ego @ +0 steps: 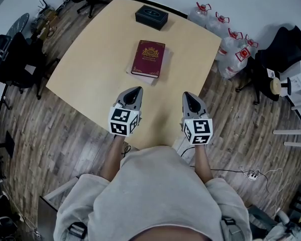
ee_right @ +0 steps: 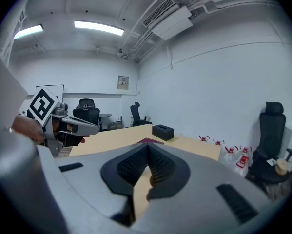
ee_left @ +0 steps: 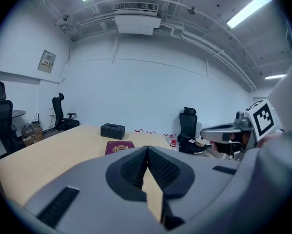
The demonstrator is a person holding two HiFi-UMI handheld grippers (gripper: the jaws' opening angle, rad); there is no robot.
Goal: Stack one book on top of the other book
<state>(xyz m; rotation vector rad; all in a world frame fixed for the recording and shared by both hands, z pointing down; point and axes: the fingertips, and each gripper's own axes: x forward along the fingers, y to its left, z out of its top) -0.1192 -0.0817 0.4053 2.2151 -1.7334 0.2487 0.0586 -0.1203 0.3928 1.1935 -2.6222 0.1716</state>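
**Both claws closed and empty near the table's front edge; maroon book lay on top of the other**

The maroon book, its cover stamped with a gold emblem, lay flat at the middle of the light wooden table. It rested on a paler book, of which only a thin margin showed along the near and right edges. Further off, near the table's far edge, sat a black box, well apart from the stack.

The left gripper was above the near part of the table, to the near left of the books and touching neither. In its own view its jaws were pressed together with nothing between them, and the maroon book showed beyond their tips. The right gripper was level with it on the right, just inside the table's near-right edge. Its jaws were likewise together and empty in the right gripper view.

Each gripper carried its marker cube at the near end, close to the person's forearms. Beyond the table's far right corner stood a cluster of clear water jugs with red caps on the wood floor, and dark office chairs stood off to the left.
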